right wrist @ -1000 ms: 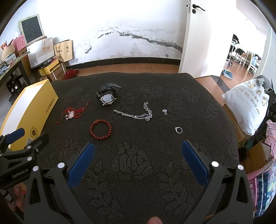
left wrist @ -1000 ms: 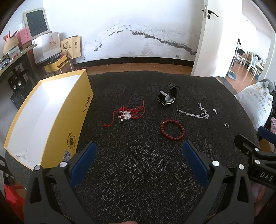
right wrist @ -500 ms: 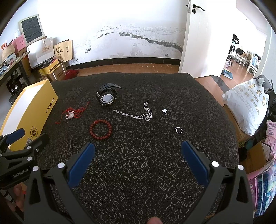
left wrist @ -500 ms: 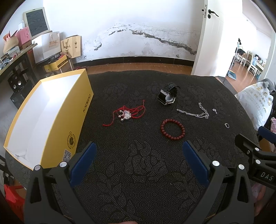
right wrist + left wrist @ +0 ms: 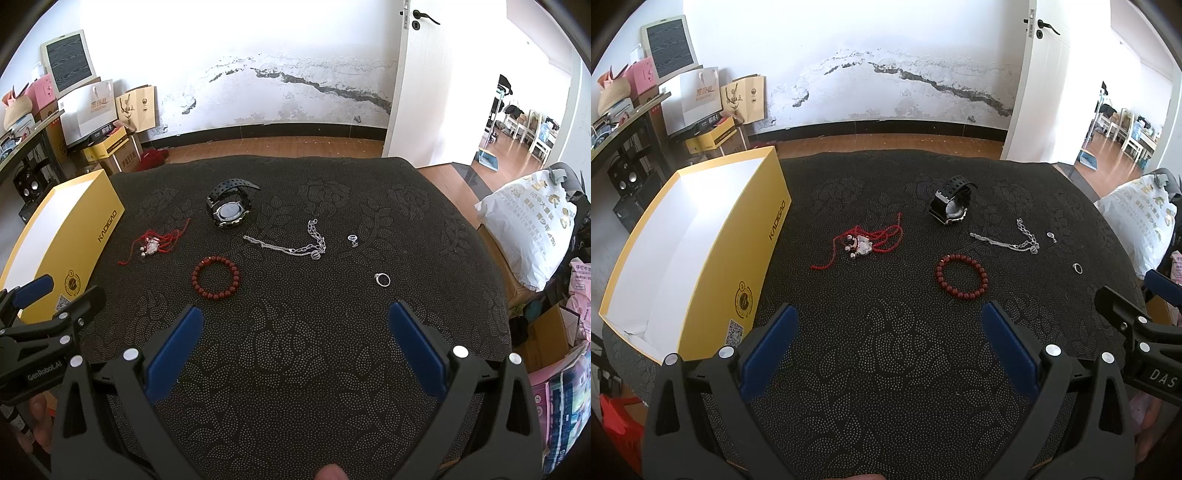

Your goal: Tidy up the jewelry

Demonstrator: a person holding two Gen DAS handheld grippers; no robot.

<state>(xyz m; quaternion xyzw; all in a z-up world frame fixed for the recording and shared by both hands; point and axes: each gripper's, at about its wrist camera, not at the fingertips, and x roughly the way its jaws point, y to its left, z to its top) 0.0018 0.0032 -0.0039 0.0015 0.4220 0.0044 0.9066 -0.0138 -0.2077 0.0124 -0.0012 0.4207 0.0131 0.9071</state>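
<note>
Left gripper point(image 5: 888, 319) and right gripper point(image 5: 295, 317) both spread wide, grasping nothing — red bead bracelet point(image 5: 961, 277), black watch point(image 5: 229, 211), silver chain point(image 5: 291, 242) on dark cloth point(image 5: 295, 362), open yellow box point(image 5: 701, 240) at left.

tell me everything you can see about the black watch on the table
The black watch lies on the dark patterned tablecloth, toward the far side. It has a chunky black case around a round, pale grey face, ringed in what looks like silver metal. Its strap looks like rubber with rows of holes; one end curls up and over behind the case. The face tilts up toward the right wrist camera. Nothing touches it but the cloth: the silver chain and red cord necklace lie apart, and neither gripper is near.
</note>
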